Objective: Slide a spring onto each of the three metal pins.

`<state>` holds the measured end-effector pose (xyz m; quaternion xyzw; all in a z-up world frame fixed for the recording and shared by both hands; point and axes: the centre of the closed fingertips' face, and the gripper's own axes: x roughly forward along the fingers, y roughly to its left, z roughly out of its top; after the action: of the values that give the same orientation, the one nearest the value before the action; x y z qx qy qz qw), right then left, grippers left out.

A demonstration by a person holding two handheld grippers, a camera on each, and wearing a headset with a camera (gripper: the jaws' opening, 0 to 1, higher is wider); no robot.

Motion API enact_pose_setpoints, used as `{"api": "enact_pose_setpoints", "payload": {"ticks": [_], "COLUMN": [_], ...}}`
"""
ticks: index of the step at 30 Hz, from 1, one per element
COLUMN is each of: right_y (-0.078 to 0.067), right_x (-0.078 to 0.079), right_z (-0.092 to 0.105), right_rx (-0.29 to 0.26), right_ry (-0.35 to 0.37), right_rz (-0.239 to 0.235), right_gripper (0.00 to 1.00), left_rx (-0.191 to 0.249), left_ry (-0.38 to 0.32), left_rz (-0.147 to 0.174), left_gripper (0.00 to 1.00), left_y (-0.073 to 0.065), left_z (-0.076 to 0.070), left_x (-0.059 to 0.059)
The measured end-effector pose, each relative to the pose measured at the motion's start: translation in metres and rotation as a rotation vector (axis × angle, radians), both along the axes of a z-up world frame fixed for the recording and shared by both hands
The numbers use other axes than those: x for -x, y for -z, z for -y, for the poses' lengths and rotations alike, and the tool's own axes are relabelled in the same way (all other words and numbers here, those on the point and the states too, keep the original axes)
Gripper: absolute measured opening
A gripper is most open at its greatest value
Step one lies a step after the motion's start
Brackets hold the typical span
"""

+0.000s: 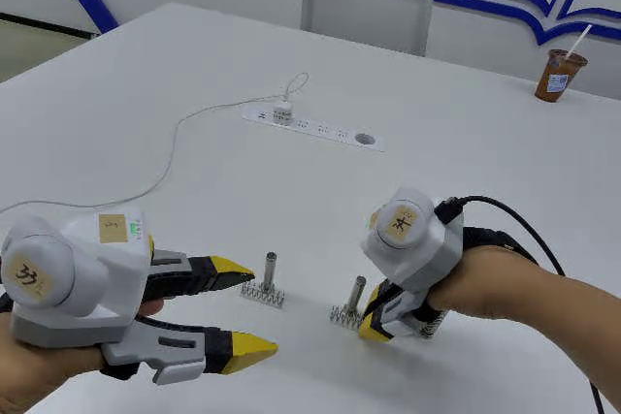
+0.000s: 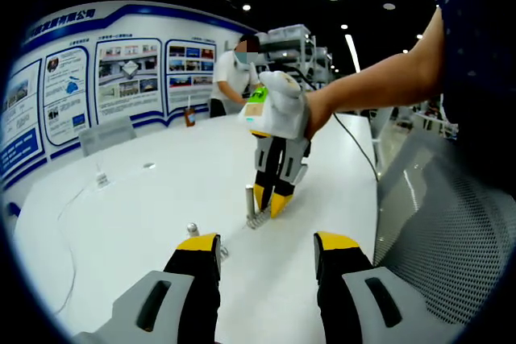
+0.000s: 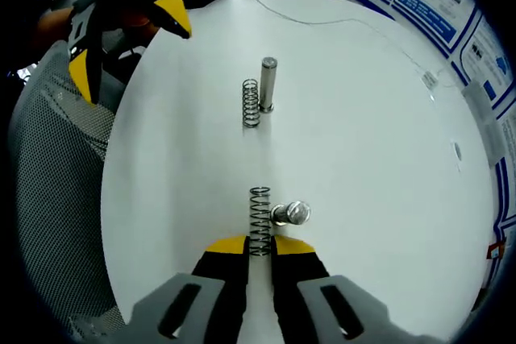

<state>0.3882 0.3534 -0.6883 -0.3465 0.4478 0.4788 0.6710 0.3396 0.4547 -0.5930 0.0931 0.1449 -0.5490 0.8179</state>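
Nipped at its near end by the almost closed jaws of the right gripper – near spring, flat on the table, long axis pointing straight away, just beside an upright pin. Beyond, second spring flat beside another standing pin. Farther – left gripper, spread wide, holding nothing.

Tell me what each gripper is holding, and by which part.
The right gripper pinches a spring by its near end, with the spring lying beside a metal pin. The left gripper holds nothing; its jaws stand open.
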Motion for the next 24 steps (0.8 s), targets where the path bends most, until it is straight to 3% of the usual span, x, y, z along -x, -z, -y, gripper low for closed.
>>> {"api": "enact_pose_setpoints", "payload": {"ticks": [10,20,24], "right_y": [-0.005,-0.026,-0.041], "right_x": [0.005,0.023,0.035], "right_z": [0.001,0.003,-0.003], "right_rx": [-0.006,-0.007,-0.022], "right_ry": [0.011,-0.012,-0.029], "right_rz": [-0.004,0.004,-0.004], "right_gripper": [0.11,0.11,0.11], "left_rx": [-0.008,-0.044,-0.06], "left_ry": [0.014,0.101,0.138], "left_rz": [0.003,0.01,0.014], "left_gripper": [0.47,0.46,0.46], "left_y": [0.0,0.005,0.008], "left_z": [0.003,0.025,0.032], "left_x": [0.002,0.008,0.009]}}
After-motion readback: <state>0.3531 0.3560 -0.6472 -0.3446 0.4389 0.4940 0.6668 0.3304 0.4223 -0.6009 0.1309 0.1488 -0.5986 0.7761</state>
